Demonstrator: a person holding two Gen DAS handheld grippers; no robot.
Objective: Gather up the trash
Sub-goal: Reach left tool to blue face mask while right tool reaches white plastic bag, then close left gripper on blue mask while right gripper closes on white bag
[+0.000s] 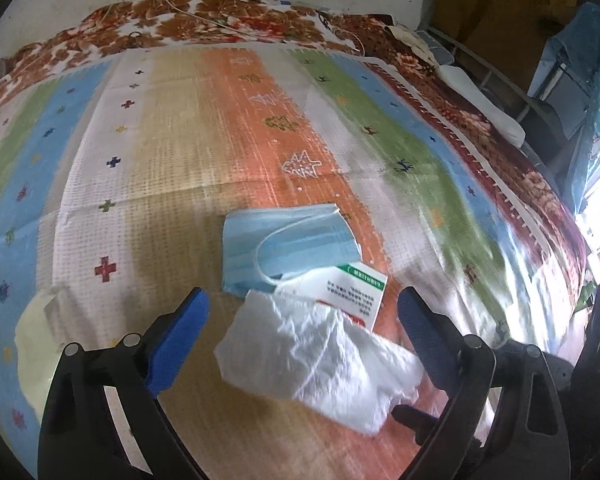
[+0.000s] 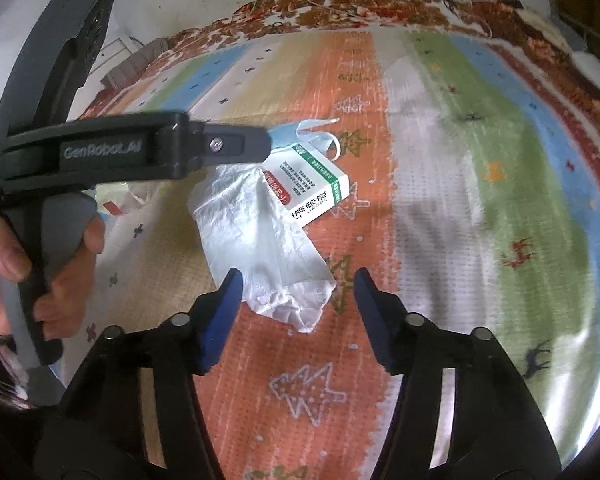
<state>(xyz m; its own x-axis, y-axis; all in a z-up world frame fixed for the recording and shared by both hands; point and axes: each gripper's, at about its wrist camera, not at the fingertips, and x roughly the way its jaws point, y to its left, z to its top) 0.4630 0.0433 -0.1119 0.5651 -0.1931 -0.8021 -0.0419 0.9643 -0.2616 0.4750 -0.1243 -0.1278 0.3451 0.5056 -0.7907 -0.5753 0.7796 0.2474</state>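
A crumpled white tissue [image 1: 320, 356] lies on the striped bed cover [image 1: 172, 152], overlapping a small white eye-drops box [image 1: 352, 288]. A blue face mask [image 1: 288, 244] lies just beyond the box. My left gripper [image 1: 302, 312] is open, its blue pads either side of the tissue's near end. In the right wrist view the tissue [image 2: 260, 240], the box [image 2: 312, 184] and the mask [image 2: 300, 132] show again. My right gripper [image 2: 298, 292] is open, its pads flanking the tissue's lower corner. The left gripper's black body [image 2: 140, 152] crosses the upper left there.
A pale yellowish crumpled paper [image 1: 36, 328] lies at the left of the cover. A floral blanket [image 1: 204, 20] borders the far side by the wall. A metal bed frame [image 1: 492, 76] and blue cloth [image 1: 592, 92] stand at the right. A hand [image 2: 40, 264] holds the left gripper.
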